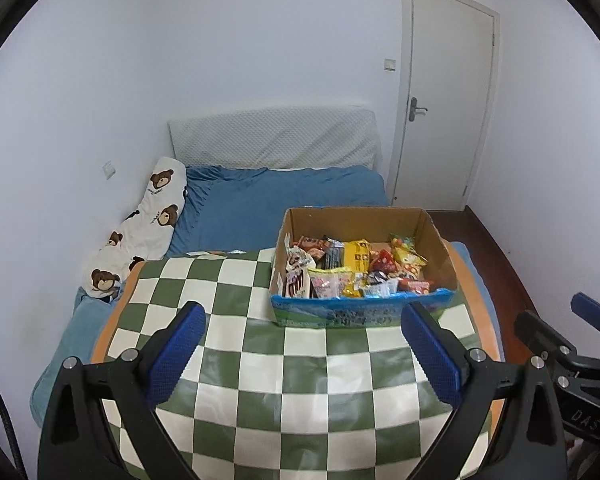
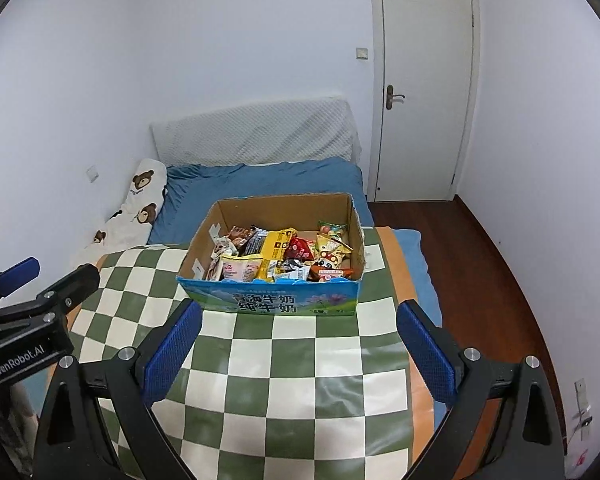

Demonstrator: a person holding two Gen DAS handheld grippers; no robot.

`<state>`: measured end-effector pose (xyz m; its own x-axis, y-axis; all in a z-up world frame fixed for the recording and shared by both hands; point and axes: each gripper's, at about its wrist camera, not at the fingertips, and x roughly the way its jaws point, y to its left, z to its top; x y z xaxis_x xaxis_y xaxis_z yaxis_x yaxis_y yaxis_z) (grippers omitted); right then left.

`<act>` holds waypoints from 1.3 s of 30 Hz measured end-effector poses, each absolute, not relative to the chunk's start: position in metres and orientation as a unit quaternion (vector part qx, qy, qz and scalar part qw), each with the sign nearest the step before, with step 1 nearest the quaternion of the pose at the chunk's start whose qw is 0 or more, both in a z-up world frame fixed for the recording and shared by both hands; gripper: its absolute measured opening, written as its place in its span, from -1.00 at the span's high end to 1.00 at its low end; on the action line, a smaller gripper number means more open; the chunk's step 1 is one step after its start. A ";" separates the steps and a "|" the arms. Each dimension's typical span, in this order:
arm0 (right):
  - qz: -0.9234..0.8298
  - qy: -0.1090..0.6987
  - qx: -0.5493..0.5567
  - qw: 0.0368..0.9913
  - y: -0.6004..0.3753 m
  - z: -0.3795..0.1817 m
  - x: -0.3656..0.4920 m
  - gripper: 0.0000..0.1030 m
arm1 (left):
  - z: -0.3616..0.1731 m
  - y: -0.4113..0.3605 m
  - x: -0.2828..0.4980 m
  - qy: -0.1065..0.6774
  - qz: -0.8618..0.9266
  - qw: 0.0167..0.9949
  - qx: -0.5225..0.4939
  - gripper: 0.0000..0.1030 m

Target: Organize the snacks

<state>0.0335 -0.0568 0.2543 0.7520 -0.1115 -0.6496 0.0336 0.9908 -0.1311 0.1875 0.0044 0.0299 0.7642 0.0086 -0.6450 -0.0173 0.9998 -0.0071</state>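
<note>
Jaws spread wide on left gripper & right gripper, nothing held; cardboard box on checkered table, packed w/ mixed snack packets.

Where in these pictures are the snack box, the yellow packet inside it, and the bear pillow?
snack box (image 2: 268, 304): right wrist view, on its blue printed front wall.
yellow packet (image 2: 278, 246): right wrist view, on the middle of its face.
bear pillow (image 1: 156, 216): left wrist view, on its white cover between two bears.
</note>
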 end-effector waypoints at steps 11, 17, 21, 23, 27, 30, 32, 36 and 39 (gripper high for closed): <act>-0.061 0.359 -0.050 0.930 -0.071 0.232 0.097 -0.94 | 0.005 -0.002 0.257 0.368 0.022 0.930 -0.005 -0.95; -0.071 0.378 -0.043 0.922 -0.084 0.218 0.130 -0.94 | -0.012 -0.008 0.284 0.390 0.022 0.921 0.008 -0.95; -0.081 0.382 -0.046 0.919 -0.090 0.210 0.144 -0.94 | -0.022 -0.009 0.295 0.402 0.021 0.915 0.008 -0.95; -0.086 0.384 -0.046 0.918 -0.092 0.208 0.148 -0.94 | -0.028 -0.011 0.300 0.411 0.019 0.911 0.007 -0.95; -0.092 0.391 -0.050 0.914 -0.095 0.201 0.157 -0.94 | -0.035 -0.014 0.306 0.419 0.017 0.908 0.009 -0.95; -0.093 0.398 -0.046 0.911 -0.097 0.197 0.161 -0.94 | -0.038 -0.016 0.309 0.424 0.012 0.906 0.010 -0.95; -0.096 0.401 -0.047 0.910 -0.098 0.194 0.164 -0.94 | -0.039 -0.017 0.311 0.428 0.006 0.904 0.009 -1.00; -0.097 0.404 -0.047 0.909 -0.098 0.190 0.167 -0.94 | -0.041 -0.017 0.312 0.428 0.008 0.904 0.012 -1.00; -0.099 0.405 -0.050 0.907 -0.098 0.188 0.167 -0.94 | -0.042 -0.017 0.312 0.429 0.009 0.903 0.012 -1.00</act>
